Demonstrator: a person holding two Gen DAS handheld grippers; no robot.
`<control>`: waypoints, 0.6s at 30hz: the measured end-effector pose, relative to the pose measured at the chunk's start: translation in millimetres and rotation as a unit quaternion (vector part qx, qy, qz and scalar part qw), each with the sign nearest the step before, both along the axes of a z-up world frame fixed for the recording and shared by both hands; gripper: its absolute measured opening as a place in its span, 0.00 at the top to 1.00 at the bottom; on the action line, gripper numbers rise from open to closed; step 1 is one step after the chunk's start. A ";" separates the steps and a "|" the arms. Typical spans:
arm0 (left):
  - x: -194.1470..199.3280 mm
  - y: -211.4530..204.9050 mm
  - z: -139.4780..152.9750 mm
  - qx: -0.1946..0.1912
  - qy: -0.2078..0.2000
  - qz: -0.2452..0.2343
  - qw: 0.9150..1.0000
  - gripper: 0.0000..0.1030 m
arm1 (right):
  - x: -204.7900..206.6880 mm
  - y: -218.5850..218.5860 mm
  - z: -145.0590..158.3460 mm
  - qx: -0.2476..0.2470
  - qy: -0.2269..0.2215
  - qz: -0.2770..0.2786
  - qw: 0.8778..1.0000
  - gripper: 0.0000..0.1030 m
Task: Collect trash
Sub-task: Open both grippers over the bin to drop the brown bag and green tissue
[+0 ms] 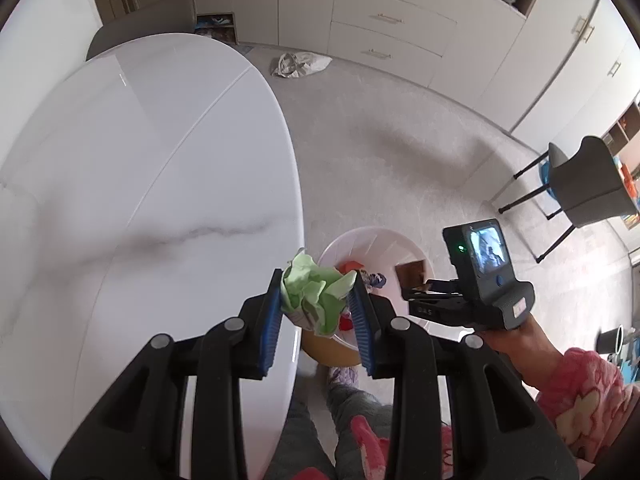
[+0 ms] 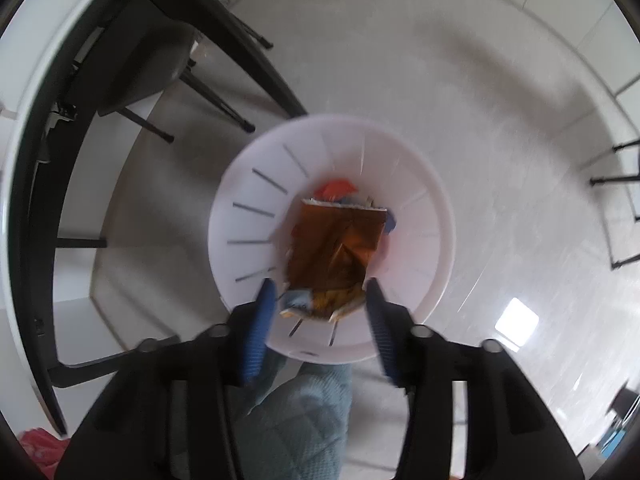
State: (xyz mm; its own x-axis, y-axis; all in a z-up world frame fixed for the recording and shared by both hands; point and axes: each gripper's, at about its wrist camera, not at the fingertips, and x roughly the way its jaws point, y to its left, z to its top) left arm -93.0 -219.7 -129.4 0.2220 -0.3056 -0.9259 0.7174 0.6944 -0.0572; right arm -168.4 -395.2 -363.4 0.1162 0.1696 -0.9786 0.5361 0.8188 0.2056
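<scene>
My white table [image 1: 140, 168] fills the left; below its edge the white bin [image 2: 420, 240] is half hidden. My left tongs [image 1: 318, 304] pinch crumpled green paper [image 1: 312, 292] above it. My right tongs [image 2: 320, 312] are spread, a blurred brown wrapper [image 2: 336, 248] loose between them.

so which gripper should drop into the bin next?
Left. The left gripper grips the green paper wad near the white bin. The right gripper hangs open above it, brown wrapper already released.
</scene>
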 end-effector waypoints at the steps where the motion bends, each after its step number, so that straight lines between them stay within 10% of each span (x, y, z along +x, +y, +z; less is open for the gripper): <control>1: -2.1 -2.7 -1.1 0.002 0.001 -0.002 1.000 0.69 | -1.5 -1.3 -1.6 0.002 0.003 -0.004 1.000 0.37; 5: -6.8 -12.8 -4.5 0.005 0.007 -0.010 1.000 0.69 | -12.1 -3.7 11.8 -0.039 0.008 -0.003 0.999 0.16; 18: -35.5 -90.4 -65.6 0.050 0.047 -0.097 0.993 0.68 | -96.9 -38.0 102.4 -0.095 -0.054 -0.070 0.992 0.08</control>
State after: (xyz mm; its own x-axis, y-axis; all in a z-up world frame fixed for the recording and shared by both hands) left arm -128.5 -310.1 -195.0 0.0789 -0.2404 -0.9675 0.8331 0.5488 -0.0684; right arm -265.3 -433.2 -261.0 0.2308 -0.0417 -0.9721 0.6306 0.7673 0.1168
